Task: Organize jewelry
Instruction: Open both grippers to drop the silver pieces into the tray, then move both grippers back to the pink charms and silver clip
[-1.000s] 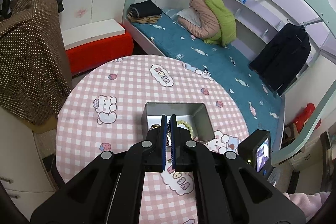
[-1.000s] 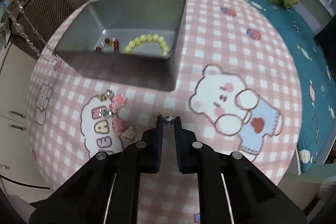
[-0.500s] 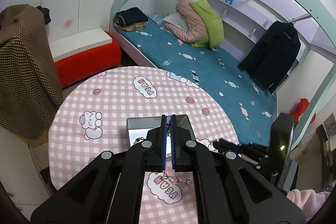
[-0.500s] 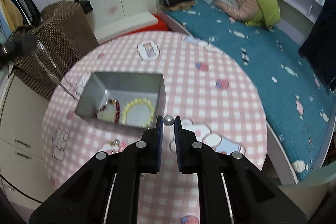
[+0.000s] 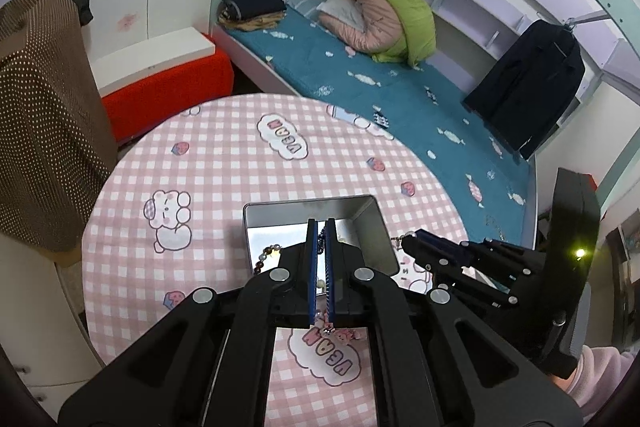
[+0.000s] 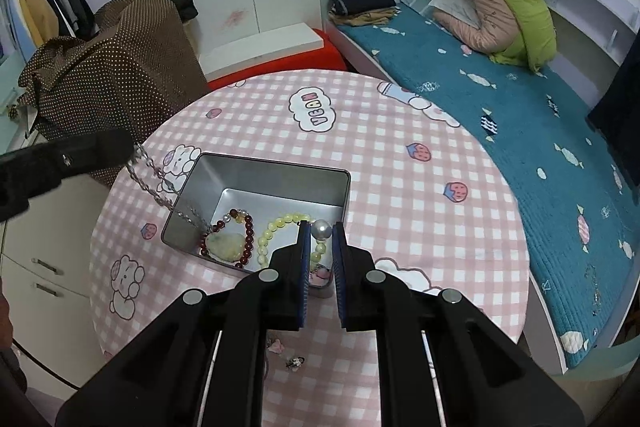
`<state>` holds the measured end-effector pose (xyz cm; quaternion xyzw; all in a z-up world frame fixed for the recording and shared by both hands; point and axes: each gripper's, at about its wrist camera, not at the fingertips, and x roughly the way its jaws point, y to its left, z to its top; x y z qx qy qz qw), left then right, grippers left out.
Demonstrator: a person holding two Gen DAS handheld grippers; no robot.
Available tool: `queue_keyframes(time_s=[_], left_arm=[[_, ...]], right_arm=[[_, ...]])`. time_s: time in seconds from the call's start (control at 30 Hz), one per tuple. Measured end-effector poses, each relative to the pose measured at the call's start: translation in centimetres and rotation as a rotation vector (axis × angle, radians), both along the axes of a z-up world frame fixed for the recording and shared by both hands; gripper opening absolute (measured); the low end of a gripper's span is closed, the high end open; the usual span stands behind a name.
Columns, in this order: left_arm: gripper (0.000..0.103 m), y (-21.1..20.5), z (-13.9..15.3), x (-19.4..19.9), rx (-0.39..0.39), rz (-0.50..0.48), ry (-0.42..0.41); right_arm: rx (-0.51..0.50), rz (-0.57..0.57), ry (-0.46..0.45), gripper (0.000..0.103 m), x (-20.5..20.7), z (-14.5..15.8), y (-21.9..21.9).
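A silver tin box [image 6: 280, 174] [image 5: 370, 223] stands on the round pink checked table [image 6: 400, 155]. It holds a dark red bead bracelet [image 6: 248, 227], a yellow bead bracelet [image 6: 280, 221] and a pale jade pendant [image 6: 226, 245]. My left gripper [image 5: 321, 227] is shut on a silver chain [image 6: 168, 195] that hangs down into the box to the pendant. My right gripper [image 6: 321, 229] is shut on a pearl earring [image 6: 321, 229] and holds it above the box's near right corner.
Small pink charms [image 6: 276, 347] [image 5: 344, 334] lie on the cloth in front of the box. A brown dotted cloth [image 6: 108, 67] covers furniture at the left. A bed [image 6: 520, 115] runs along the right; a red bench [image 5: 168, 95] stands behind the table.
Both grippers have risen from the table. The right one lifted the pearl earring off the cloth and carried it over the box. The left holds the chain, now lowered into the box.
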<state>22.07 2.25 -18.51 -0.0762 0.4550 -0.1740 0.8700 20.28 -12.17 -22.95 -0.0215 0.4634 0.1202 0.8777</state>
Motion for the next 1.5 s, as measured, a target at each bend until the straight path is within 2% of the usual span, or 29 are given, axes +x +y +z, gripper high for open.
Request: queue_keyframes(time_s=[0.33,0.4,0.47,0.57,0.8,1.27,1.33,1.4,1.5], left_arm=[[0.003,-0.3,-1.1,1.1,0.007,-0.02,0.04],[0.003,-0.5,-1.2,1.2,0.011,-0.022,0.046],[0.004,-0.5,-1.3,1.3,0.014,-0.028,0.052],[0.004,-0.7,-1.3,1.3,0.019,-0.029,0.054],[0.011,-0.6,-1.3,1.2,0.02,-0.027,0.052],[0.011,-0.3,-0.9,-0.8,0.028,-0.021,0.036],[0.013,-0.3,-0.9,-1.2,0.03,-0.021,0.037],[0.025,-0.3,-0.9,-1.6,0.032,-0.02,0.037],[0.028,-0.5,-1.0,-2.0,0.038,-0.023,0.045]], right_arm=[[0.019,0.019,0.008,0.011,0.8,0.2,0.5],[0.008,0.019,0.006,0.017,0.9,0.2,0.6],[0.004,0.011,0.008,0.028,0.9,0.2,0.5],[0.0,-0.005,0.006,0.036,0.9,0.2,0.2],[-0.004,-0.029,0.001,0.039,0.6,0.5,-0.3],[-0.008,-0.049,-0.013,0.043,-1.4,0.9,-0.7],[-0.012,-0.055,-0.013,0.048,-1.6,0.9,-0.8],[-0.023,-0.067,-0.014,0.054,-1.9,0.9,-1.0],[-0.036,-0.084,-0.002,0.062,-2.4,0.4,-1.3]])
